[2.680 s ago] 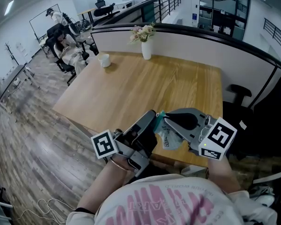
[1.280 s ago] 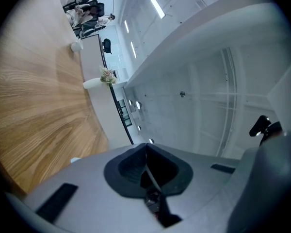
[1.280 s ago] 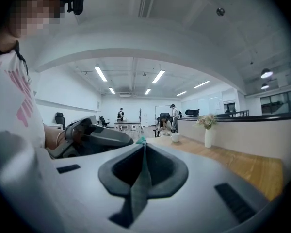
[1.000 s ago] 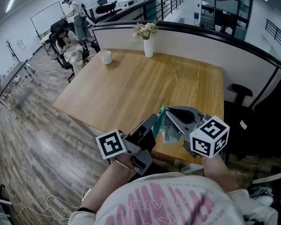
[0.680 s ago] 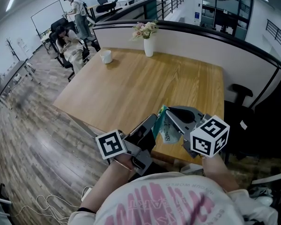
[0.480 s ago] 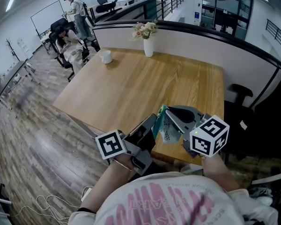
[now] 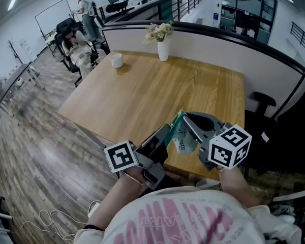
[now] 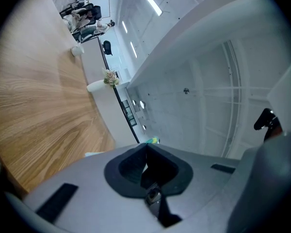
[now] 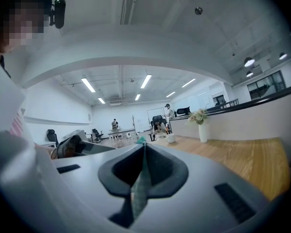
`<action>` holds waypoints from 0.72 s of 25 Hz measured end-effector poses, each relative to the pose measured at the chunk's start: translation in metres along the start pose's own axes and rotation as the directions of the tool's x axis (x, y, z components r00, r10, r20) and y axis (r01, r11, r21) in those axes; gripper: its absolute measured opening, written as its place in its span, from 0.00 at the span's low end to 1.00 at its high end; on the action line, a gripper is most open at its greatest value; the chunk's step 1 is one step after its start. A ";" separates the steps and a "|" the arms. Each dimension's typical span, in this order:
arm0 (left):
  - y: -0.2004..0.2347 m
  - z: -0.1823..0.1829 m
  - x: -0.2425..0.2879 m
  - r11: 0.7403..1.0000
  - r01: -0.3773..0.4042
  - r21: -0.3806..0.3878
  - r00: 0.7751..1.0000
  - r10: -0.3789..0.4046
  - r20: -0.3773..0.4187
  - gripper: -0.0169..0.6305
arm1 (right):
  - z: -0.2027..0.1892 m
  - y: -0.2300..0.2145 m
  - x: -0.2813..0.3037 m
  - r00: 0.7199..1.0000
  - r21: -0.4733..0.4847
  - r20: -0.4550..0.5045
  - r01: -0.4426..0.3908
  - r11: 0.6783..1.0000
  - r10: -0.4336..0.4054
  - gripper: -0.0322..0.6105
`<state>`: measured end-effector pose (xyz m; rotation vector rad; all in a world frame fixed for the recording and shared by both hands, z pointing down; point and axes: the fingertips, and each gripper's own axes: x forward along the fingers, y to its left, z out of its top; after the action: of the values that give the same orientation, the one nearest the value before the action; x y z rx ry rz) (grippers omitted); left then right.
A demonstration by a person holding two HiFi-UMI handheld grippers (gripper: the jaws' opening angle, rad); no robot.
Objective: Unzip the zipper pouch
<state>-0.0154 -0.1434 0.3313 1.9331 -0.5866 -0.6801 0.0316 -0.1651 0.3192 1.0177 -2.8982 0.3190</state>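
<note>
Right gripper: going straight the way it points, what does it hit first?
Likely nothing near: the right gripper, shut on the pouch, aims over the table toward far-off chairs. Depth unclear.

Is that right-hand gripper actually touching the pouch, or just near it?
Touching. In the right gripper view, the right gripper has its jaws closed on the thin green edge of the pouch, with no gap.

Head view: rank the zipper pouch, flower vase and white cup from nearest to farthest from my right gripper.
1. zipper pouch, clamped in the right gripper itself.
2. flower vase, far edge of the table, middle.
3. white cup, far-left corner.
</note>
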 end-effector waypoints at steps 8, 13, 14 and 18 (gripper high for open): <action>0.002 0.002 0.000 1.000 -0.005 0.000 1.000 0.005 0.001 0.02 | 0.002 -0.006 0.002 1.000 0.011 0.011 0.020 1.000 -0.020 0.06; 0.003 0.003 0.001 1.000 -0.005 0.003 1.000 0.005 0.003 0.02 | 0.008 -0.014 -0.001 0.998 0.015 0.035 0.047 0.999 -0.047 0.06; 0.003 0.003 0.001 1.000 -0.008 0.003 1.000 0.008 0.003 0.02 | 0.009 -0.015 -0.002 0.998 0.012 0.035 0.050 0.999 -0.050 0.06; 0.001 0.003 0.002 1.000 -0.005 0.003 1.000 0.005 0.000 0.02 | 0.009 -0.016 -0.004 0.998 0.007 0.032 0.059 0.998 -0.059 0.06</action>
<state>-0.0162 -0.1464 0.3310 1.9341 -0.5926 -0.6758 0.0443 -0.1768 0.3124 1.1173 -2.8902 0.3117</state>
